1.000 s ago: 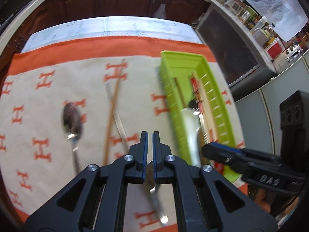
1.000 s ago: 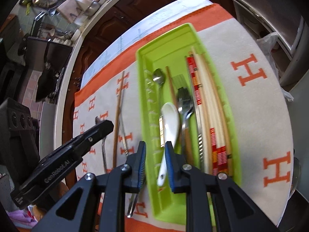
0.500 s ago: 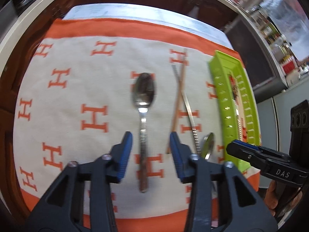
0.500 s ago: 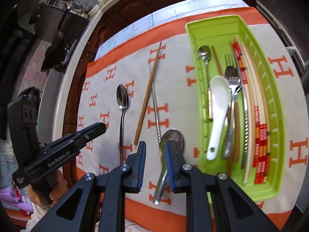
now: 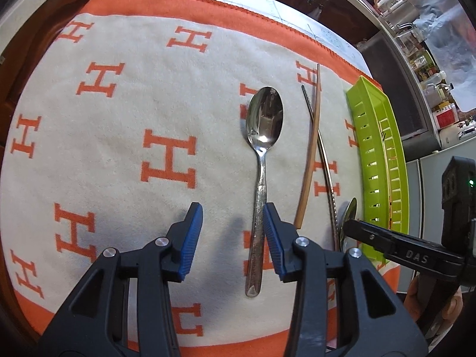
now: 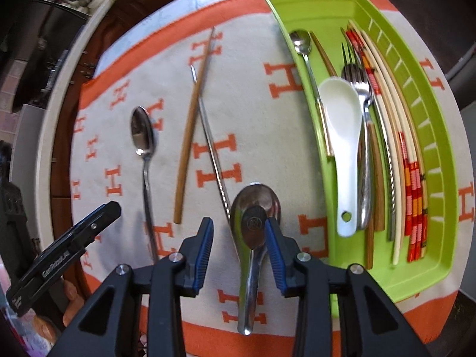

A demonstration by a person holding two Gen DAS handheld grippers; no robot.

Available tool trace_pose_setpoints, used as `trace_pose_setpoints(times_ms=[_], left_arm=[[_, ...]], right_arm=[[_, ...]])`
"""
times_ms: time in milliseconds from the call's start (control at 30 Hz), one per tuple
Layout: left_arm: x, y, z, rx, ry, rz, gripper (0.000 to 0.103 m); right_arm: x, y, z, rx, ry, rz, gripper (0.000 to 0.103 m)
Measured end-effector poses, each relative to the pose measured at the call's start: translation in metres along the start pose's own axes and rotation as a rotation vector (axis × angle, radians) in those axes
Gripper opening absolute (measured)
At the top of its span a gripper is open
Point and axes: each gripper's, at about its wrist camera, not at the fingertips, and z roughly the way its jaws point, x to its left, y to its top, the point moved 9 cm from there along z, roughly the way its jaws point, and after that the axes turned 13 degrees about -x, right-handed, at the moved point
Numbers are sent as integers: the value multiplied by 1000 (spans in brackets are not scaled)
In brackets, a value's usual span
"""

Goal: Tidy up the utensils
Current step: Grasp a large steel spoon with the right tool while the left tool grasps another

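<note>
Both grippers point steeply down at a cream cloth with orange H letters and an orange border [image 5: 119, 125]. The left gripper [image 5: 233, 238] hangs over the handle of a long polished steel spoon [image 5: 261, 154]; its jaws stand parted, having just been opening, and the handle runs between the blue pads close beside the right-hand one, whether touching or not I cannot tell, so the spoon is not clamped. The right gripper [image 6: 239, 251] hovers over a broad, short-handled steel soup spoon [image 6: 253, 223] lying bowl-down on the cloth. Its jaws have just been opening and stand released, the spoon's neck between them near the right-hand pad, with a clear gap to the left-hand one.

The long spoon lies bowl-up, pointing away, near the middle of the cloth. Between the two spoons lie a single brown wooden chopstick [image 6: 190, 131] and a thin metal chopstick [image 6: 212, 148], crossing near their far ends. Just beside the soup spoon sits a lime-green plastic utensil tray [image 6: 440, 136], which holds a white ceramic soup spoon [image 6: 342, 136], a steel fork [image 6: 361, 113], a small steel teaspoon [image 6: 302, 41] and cream chopsticks with red and orange bands [image 6: 413, 190]
</note>
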Motion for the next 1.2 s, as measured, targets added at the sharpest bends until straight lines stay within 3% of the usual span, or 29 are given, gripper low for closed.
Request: trace_pose_setpoints(times_ms=[333,467,767,900,1200], left_arm=[[-4,-1,9,3,-54,3,38],[-9,-3,13,11,-70,16,38],[-18,15,35,13,-67,30,38],[-24,28,46,0,-48,40,38],[-30,53,66,-31,-25,83,38]], right_arm=[[-10,-9,15,27,-105,54,34],[-18,-9,13,14,-95,116,20],[-22,-3,1,-75,-90,89,8],[-23,3,-5,-109,-59,98,3],[-31,4,-24,-116,74,160,3]])
